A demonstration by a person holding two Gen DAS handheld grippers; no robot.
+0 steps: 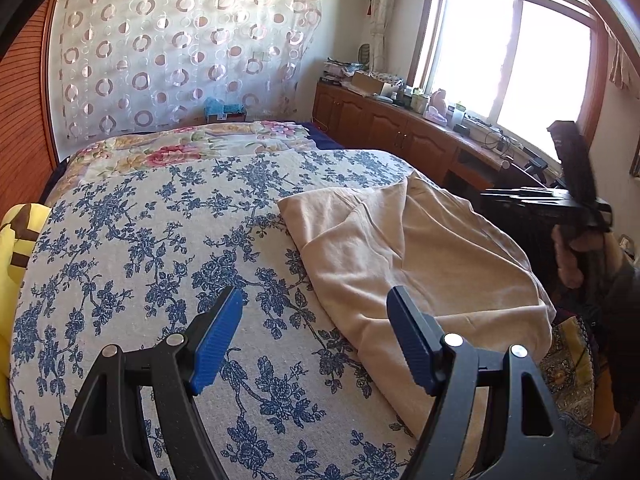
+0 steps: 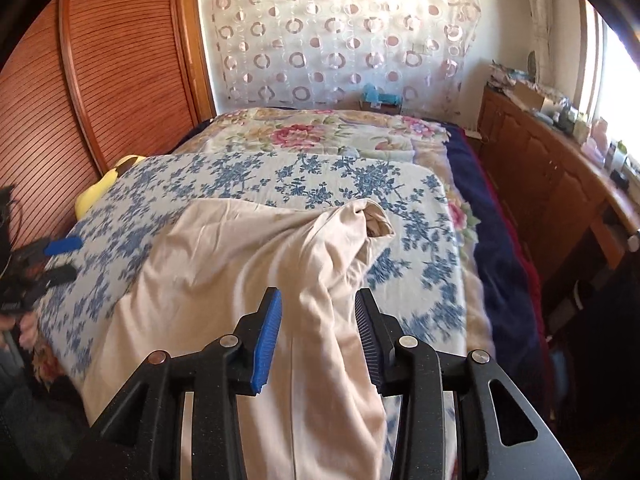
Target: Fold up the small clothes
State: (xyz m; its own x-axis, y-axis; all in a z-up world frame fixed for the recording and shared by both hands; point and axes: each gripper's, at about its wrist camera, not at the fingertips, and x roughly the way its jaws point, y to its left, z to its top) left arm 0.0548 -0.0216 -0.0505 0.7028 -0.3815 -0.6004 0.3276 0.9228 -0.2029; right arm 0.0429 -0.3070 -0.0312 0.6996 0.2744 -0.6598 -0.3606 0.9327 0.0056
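Note:
A beige garment (image 1: 408, 256) lies crumpled on the blue-flowered bed cover (image 1: 152, 240), with one fold lifted into a ridge. My left gripper (image 1: 316, 336) hovers open over the cover at the garment's near left edge, with nothing between its blue pads. In the right wrist view the garment (image 2: 248, 264) runs from the middle of the bed down under my right gripper (image 2: 318, 320). That gripper stands partly open above the cloth, and its pads do not press on it. My left gripper (image 2: 60, 260) shows at the left edge there, and the right gripper (image 1: 504, 197) at the right edge of the left view.
A yellow cushion (image 2: 96, 192) rests at the bed's left side by the slatted wooden wardrobe (image 2: 100, 80). A pink-flowered quilt (image 2: 320, 132) covers the far end of the bed. A cluttered wooden cabinet (image 1: 400, 128) runs under the window on the right.

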